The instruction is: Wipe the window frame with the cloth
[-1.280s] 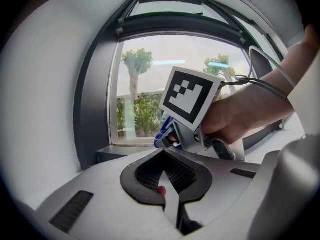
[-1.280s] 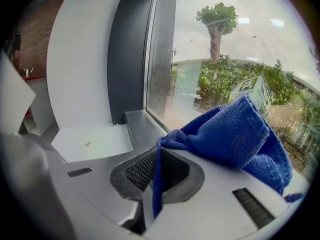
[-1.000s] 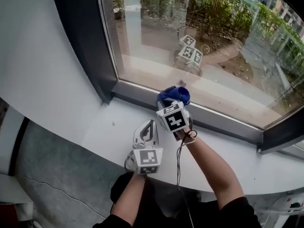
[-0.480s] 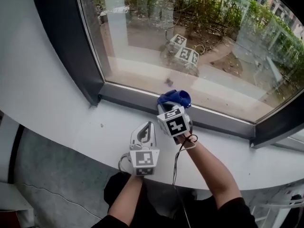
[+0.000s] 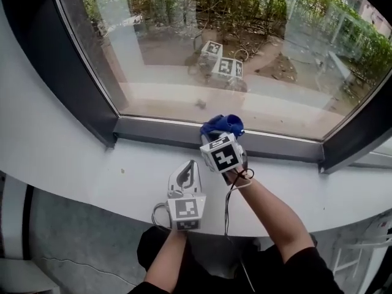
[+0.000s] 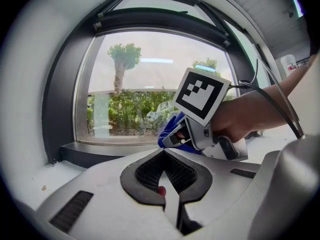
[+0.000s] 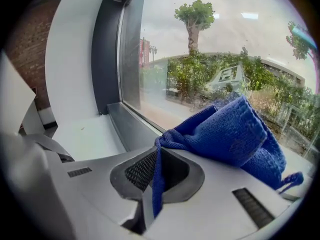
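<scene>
A blue cloth is bunched on the dark grey bottom rail of the window frame, near its middle. My right gripper is shut on the cloth, and its marker cube sits just behind. In the right gripper view the cloth is pinched between the jaws and folds over my right gripper, with the frame rail running off to the left. My left gripper rests on the white sill, shut with nothing in it. From my left gripper the cloth shows ahead.
The frame's left post and right post rise from the rail's corners. The glass shows a garden and reflections of the marker cubes. The curved sill's front edge drops to a grey floor. A cable hangs from my right gripper.
The head view has swung so the left corner of the frame sits farther from the cloth. My right gripper and cloth have slid slightly right along the rail. The left gripper has barely moved.
</scene>
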### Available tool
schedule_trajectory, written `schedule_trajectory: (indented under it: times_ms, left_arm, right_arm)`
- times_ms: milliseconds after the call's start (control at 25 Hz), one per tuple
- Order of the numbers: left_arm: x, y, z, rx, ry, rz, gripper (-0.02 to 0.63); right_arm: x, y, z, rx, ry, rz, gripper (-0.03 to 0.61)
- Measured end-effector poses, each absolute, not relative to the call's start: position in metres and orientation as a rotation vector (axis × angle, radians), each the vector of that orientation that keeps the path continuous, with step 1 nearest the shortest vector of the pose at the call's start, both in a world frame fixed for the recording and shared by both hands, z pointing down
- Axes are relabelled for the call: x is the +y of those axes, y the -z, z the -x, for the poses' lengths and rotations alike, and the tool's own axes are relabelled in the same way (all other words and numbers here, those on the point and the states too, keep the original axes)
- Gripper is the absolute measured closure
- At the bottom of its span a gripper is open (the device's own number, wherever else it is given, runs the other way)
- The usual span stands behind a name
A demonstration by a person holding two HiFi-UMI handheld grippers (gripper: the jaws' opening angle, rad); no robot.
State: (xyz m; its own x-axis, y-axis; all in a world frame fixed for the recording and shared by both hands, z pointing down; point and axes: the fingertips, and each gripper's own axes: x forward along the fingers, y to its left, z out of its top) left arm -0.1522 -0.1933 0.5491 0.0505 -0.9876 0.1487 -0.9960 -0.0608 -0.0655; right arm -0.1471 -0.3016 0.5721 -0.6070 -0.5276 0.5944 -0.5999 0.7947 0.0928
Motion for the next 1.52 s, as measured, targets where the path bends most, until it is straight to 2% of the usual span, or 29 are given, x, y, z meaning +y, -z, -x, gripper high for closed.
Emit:
schedule_trajectory:
  times_ms: [1520]
  left_arm:
    - [-0.214, -0.553, 0.043, -1.889, -0.194, -2.392, 0.609]
  right_arm:
    - [-0.317, -0.572, 0.011, -2.295, -0.096, -1.04, 0.56]
